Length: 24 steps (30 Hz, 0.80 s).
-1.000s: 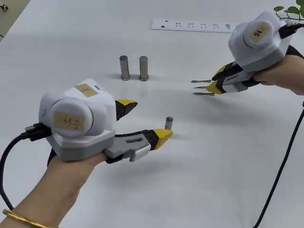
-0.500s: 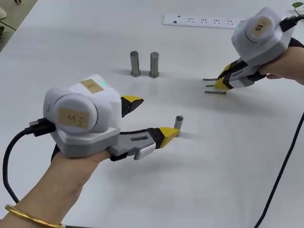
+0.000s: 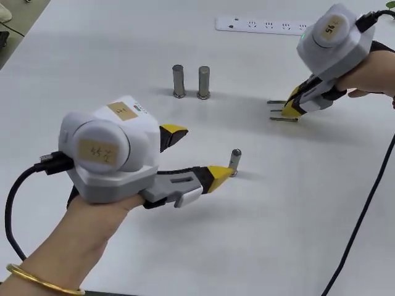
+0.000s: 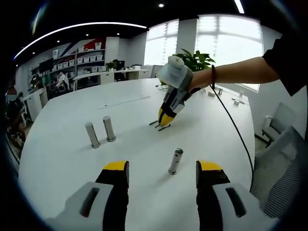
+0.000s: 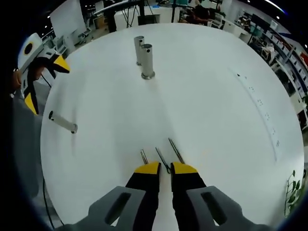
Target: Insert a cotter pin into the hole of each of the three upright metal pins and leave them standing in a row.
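Two upright metal pins (image 3: 179,81) (image 3: 203,82) stand side by side at the far middle of the white table (image 3: 284,203); the left gripper view shows them too (image 4: 91,134) (image 4: 109,128). A third metal pin (image 3: 235,161) (image 4: 175,161) stands alone, nearer. My left gripper (image 3: 196,153) (image 4: 162,168) is open, and this pin stands just past its right jaw tip. Three cotter pins (image 3: 279,110) (image 5: 162,158) lie side by side at the right. My right gripper (image 3: 290,110) (image 5: 166,168) is tilted down at them, its jaws closed on the end of the middle one.
A white power strip (image 3: 265,26) lies along the far edge. A black cable (image 3: 364,209) trails from the right gripper down the right side. A cable (image 3: 15,191) also hangs from the left gripper. Bare white tabletop lies between the lone pin and the cotter pins.
The head camera has shifted. My right gripper has tipped more steeply down onto the cotter pins. The left gripper has stayed open beside the lone pin.
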### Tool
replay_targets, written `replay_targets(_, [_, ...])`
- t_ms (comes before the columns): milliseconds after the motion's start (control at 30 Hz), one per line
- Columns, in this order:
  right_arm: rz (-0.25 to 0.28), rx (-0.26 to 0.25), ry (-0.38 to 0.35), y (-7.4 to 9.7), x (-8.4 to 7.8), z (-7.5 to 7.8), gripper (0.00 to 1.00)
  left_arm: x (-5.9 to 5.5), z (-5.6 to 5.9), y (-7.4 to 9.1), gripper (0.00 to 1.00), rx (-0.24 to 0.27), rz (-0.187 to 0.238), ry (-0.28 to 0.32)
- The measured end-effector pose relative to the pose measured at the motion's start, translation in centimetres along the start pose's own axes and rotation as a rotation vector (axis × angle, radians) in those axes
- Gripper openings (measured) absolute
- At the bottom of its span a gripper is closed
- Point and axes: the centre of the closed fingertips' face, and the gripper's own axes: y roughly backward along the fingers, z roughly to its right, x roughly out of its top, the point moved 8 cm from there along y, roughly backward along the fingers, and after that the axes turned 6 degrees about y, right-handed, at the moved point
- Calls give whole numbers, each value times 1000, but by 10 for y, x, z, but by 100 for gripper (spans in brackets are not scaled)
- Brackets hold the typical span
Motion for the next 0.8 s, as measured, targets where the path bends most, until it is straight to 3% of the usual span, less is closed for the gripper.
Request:
replay_targets(167, [-47, 9, 79, -1, 3, -1, 0, 0, 0, 2, 54, 6, -5, -1])
replay_targets(500, [-91, -11, 141, 0, 7, -5, 0, -4, -1, 5, 54, 20, -35, -5])
replay_targets(600, [-77, -15, 99, 1, 5, -4, 0, -4, -1, 5, 54, 23, -38, -12])
replay_targets(800, [-70, -11, 95, 2, 3, -5, 0, -3, -2, 5, 53, 19, -54, -37])
